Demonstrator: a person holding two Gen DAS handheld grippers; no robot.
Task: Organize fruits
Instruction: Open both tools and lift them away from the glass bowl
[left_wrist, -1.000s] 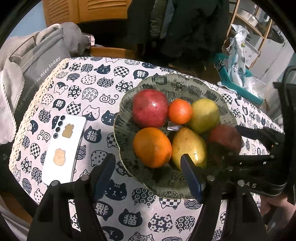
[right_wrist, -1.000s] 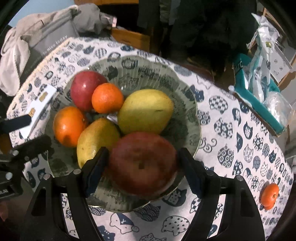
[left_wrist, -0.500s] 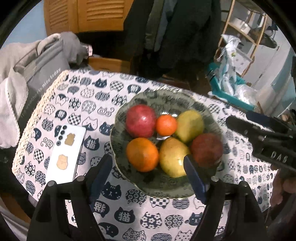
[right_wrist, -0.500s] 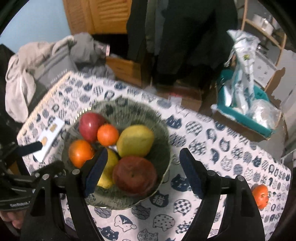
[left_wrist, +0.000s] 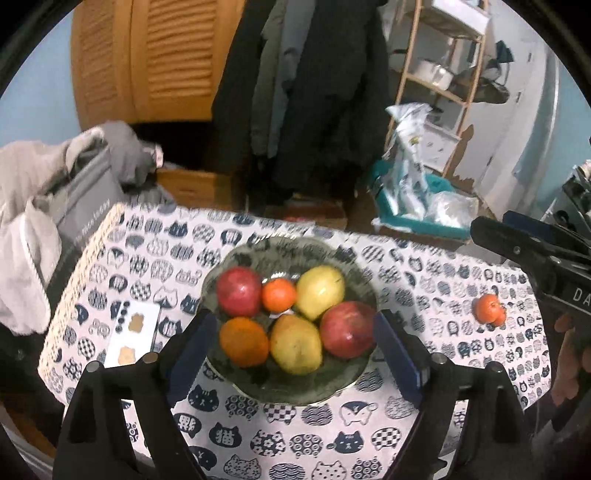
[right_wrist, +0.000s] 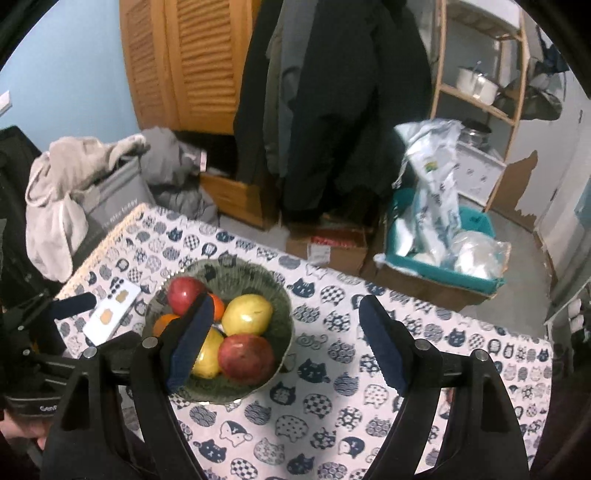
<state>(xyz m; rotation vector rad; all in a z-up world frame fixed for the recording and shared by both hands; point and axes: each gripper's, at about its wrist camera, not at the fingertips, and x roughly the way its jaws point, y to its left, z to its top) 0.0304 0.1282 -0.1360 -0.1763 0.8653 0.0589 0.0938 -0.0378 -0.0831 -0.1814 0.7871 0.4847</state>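
A dark green bowl on the cat-print table holds two red pomegranates, two yellow-green pears, an orange and a small tangerine. A loose tangerine lies on the cloth to the right. My left gripper is open and empty, held above the bowl. My right gripper is open and empty, high above the table with the bowl below its left finger. It also shows at the right edge of the left wrist view.
A white phone lies on the cloth left of the bowl. A grey bag with clothes sits past the table's left edge. A teal bin with plastic bags, a wooden shelf and hanging coats stand behind the table.
Both grippers have risen and pulled back from the bowl. The right gripper let go of the red pomegranate, which now lies in the bowl. The loose tangerine has come into the left view.
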